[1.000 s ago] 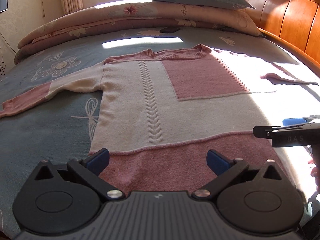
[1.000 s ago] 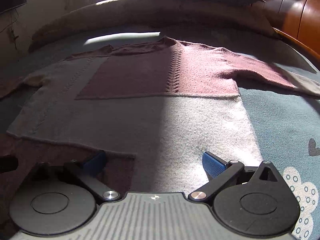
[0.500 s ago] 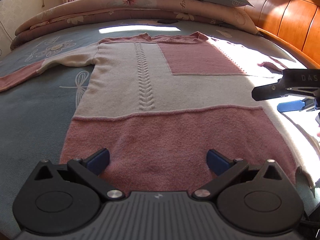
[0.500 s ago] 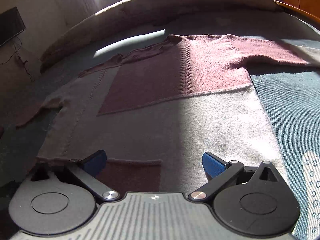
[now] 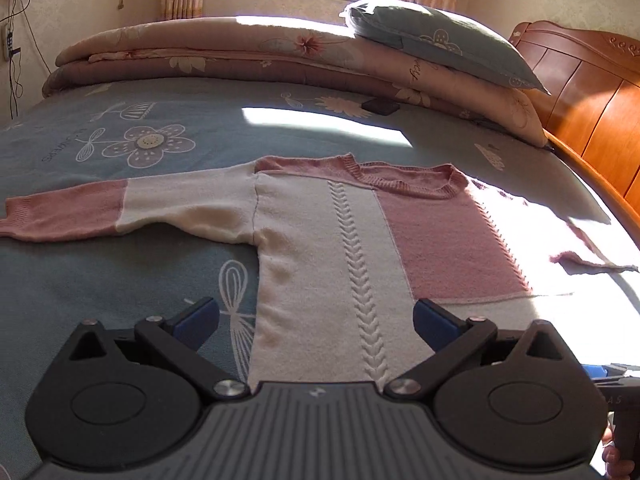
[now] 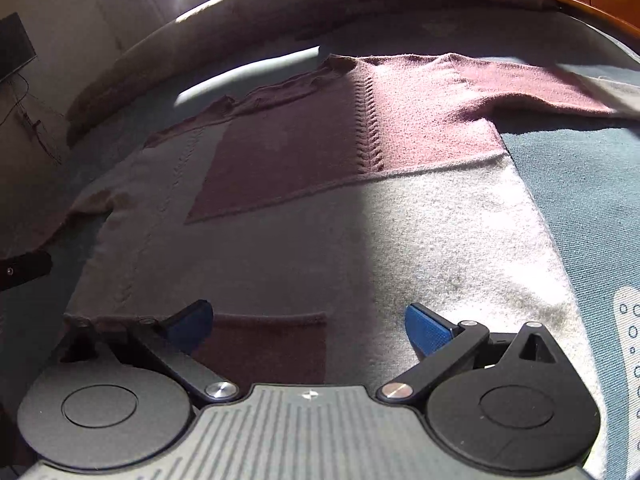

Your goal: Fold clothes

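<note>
Sweater (image 5: pixel 332 248) spread flat on blue bed (image 5: pixel 120 272), sleeve stretched left. Left tool (image 5: pixel 316 320) released, hovering over near body panel.
Right view: sweater (image 6: pixel 320 208) flat; right tool (image 6: pixel 308 328) released, above near hem, grasping nothing.

right gripper (image 6: pixel 308 326) jaws wide apart — empty, over flat sweater (image 6: pixel 320 216)
</note>
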Demonstrator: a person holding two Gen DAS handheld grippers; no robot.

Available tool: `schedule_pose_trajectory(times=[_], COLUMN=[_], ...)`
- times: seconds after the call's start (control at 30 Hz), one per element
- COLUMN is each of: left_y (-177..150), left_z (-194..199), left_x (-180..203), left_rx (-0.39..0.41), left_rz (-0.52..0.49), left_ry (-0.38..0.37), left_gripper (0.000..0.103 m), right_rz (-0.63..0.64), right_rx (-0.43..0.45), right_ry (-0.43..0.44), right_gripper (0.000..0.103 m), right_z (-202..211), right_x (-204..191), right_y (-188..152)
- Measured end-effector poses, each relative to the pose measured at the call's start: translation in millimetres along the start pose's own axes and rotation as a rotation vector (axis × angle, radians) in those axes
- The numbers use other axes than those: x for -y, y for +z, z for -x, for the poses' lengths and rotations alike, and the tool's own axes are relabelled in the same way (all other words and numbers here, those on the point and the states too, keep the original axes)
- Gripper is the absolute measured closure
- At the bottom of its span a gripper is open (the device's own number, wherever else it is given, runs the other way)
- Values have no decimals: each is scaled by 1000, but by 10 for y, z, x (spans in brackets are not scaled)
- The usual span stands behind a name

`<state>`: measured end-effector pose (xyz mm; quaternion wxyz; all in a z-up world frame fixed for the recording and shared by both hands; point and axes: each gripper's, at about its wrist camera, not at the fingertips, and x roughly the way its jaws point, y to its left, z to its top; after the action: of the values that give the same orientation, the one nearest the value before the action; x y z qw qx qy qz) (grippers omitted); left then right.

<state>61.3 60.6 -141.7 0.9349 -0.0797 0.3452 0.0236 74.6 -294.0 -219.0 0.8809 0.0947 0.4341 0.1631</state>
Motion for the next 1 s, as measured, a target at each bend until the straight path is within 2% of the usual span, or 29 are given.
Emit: schedule_pose_trajectory(times=[0.07, 0.13, 0.2, 0.3, 0.4, 0.47, 0.57, 0.63, 0.7, 0.77, 0.83, 1.0], left_y=[349, 615, 863, 998, 975, 884, 727, 644, 591, 621, 673, 688], left_z=[-84, -216, -426, -767, -1150, -1365, -1562, -1664, -1693, -1689, -1640, -1554], left_x=[-244, -472, -730, -990, -1144, -1185, -1206, -1237, -1264, -1278, -1304, -1321], left_rx=[34, 38, 28, -2, -52, -100, -127, -143, -105, -77, -67, -61], left_rz=[38, 98, 185, 301, 389, 412, 421, 419, 378, 335, 348, 394], left_ry=[36, 36, -4, -67, -94, -128, -145, -128, -106, -24, 11, -119], left_gripper=[1, 1, 1, 1, 1, 1, 1, 1, 1, 1, 1, 1], right_rz=[20, 39, 54, 77, 114, 151, 205, 228, 228, 226, 230, 253], right_rx=[-9, -16, -21, -23, -18, -13, -6, -1, 0, 3, 8, 19], right_ry=[-10, -19, -27, -34, -46, -61, -83, -96, -93, -85, -79, -81], right_gripper=[0, 0, 0, 0, 0, 0, 0, 0, 0, 0, 0, 0], right_z=[-12, -22, -30, -43, -59, -78, -105, -121, -117, -107, -99, -93], right_x=[-22, -43, -62, -76, -101, -142, -200, -226, -215, -196, -183, -190], right_y=[5, 7, 7, -1, -20, -46, -85, -101, -99, -97, -107, -133])
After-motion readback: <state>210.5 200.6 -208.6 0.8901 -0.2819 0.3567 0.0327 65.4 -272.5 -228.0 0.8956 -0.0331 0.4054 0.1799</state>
